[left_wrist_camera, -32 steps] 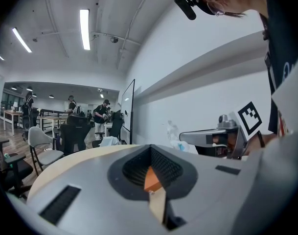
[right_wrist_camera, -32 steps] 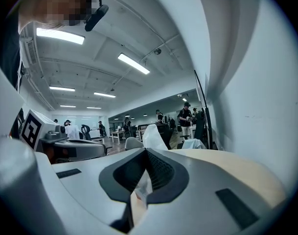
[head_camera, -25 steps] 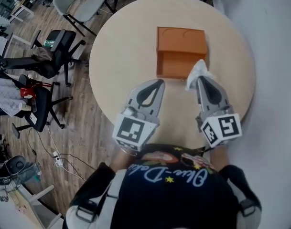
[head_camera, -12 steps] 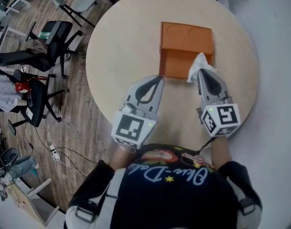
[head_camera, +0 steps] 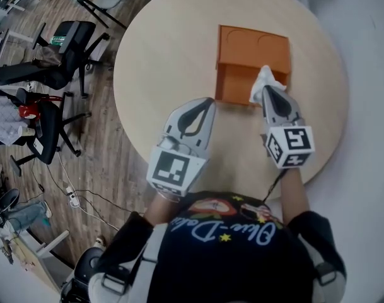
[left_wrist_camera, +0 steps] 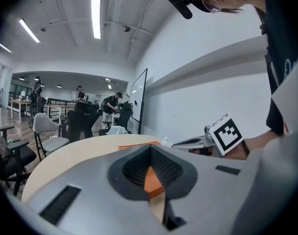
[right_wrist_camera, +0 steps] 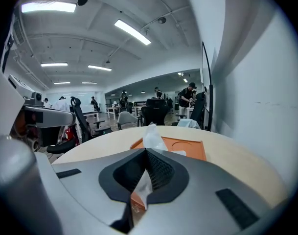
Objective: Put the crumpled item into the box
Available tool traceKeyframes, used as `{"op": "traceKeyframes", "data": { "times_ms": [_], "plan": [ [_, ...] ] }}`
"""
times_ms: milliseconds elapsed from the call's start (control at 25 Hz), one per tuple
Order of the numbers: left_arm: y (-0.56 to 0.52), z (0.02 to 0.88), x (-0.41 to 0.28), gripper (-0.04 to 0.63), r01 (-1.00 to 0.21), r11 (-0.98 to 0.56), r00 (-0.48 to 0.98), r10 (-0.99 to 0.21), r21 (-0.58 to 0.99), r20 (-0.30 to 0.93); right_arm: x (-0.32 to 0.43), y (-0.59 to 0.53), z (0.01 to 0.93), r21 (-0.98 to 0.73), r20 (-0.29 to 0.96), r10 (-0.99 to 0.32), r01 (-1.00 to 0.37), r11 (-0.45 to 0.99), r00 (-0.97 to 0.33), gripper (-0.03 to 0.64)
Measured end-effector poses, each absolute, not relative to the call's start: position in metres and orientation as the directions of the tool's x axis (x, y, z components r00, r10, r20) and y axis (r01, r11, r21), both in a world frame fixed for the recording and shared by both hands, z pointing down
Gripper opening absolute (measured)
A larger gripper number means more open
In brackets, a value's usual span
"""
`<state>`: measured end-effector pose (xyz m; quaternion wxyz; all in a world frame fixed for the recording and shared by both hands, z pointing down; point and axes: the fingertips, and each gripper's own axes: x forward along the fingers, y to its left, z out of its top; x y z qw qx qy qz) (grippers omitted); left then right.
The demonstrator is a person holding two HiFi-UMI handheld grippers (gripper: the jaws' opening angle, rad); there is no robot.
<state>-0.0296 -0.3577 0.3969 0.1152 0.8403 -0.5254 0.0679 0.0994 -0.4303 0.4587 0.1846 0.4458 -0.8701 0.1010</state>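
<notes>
Head view showed the right claw (head_camera: 270, 92), pinching the tissue (head_camera: 265, 79), had advanced until the box (head_camera: 248, 49) lay beneath its tips (left claw (head_camera: 206, 103) pressed together, empty); release seemed next.

- The box (head_camera: 251, 50) lies on the table (head_camera: 166, 62), straight ahead of your right gripper (head_camera: 271, 91) and ahead-right of your left gripper (head_camera: 207, 103).
- The crumpled item (head_camera: 265, 81) sits between your right gripper's jaws, over the box's near right corner.
- Your left gripper hangs left of the right one, short of the box's near edge.
- Office chairs (head_camera: 59, 49) stand well left of your left gripper, off the table.
</notes>
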Motion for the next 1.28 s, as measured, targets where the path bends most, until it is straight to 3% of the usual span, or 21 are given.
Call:
{"op": "traceKeyframes", "data": {
  "times_ms": [1280],
  "plan": [
    [-0.362,0.405,-0.033,-0.009,-0.9,-0.41,0.435,-0.867,0.149,0.241,0.091,-0.445,0.55,0.09,0.697,-0.577,-0.746,0.66,-0.427,0.0]
  ]
}}
